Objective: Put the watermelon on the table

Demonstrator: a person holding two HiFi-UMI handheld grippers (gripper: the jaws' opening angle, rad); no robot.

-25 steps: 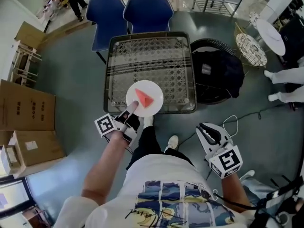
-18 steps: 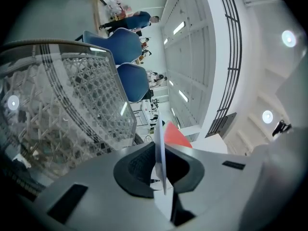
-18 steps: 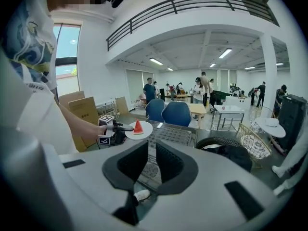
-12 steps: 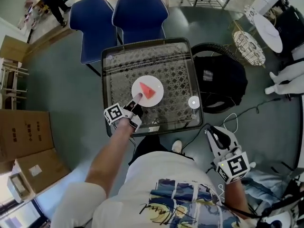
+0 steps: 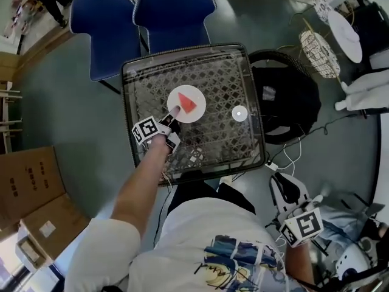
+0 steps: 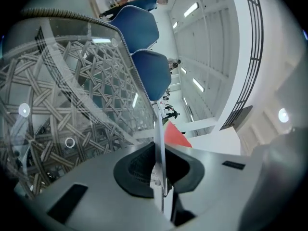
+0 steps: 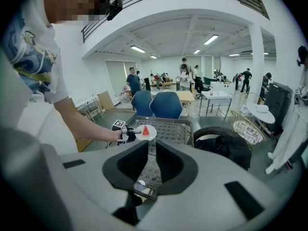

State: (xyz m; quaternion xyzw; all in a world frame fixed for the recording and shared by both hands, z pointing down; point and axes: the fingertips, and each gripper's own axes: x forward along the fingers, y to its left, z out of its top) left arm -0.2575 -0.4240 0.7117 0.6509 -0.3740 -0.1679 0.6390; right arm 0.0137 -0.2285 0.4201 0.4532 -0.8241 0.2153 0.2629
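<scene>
Since the earlier frames the left arm had reached further out, so that the load had travelled from the near edge of the glass-topped table (image 5: 222,72) to above its middle, while the right gripper (image 5: 281,184) had dropped back low beside the person's right leg. The table, with woven lattice under the glass, stood in front of two blue chairs (image 5: 173,11) and just beside a dark bag (image 5: 285,96). Over its centre was the white plate (image 5: 193,117), and the red wedge of watermelon (image 5: 188,102) lay on that plate. The left gripper (image 5: 173,113) was clenched on the plate's near rim, the thin edge pinched between its pads in the left gripper view. The right gripper's jaws stood slightly apart with nothing between them. A small white disc (image 5: 239,113) lay on the glass to the right of the plate, apart from it. I judged the carry nearly done: the plate was where it should go. Whether it already touched the glass I could not tell, so lowering and letting go seemed to remain.
</scene>
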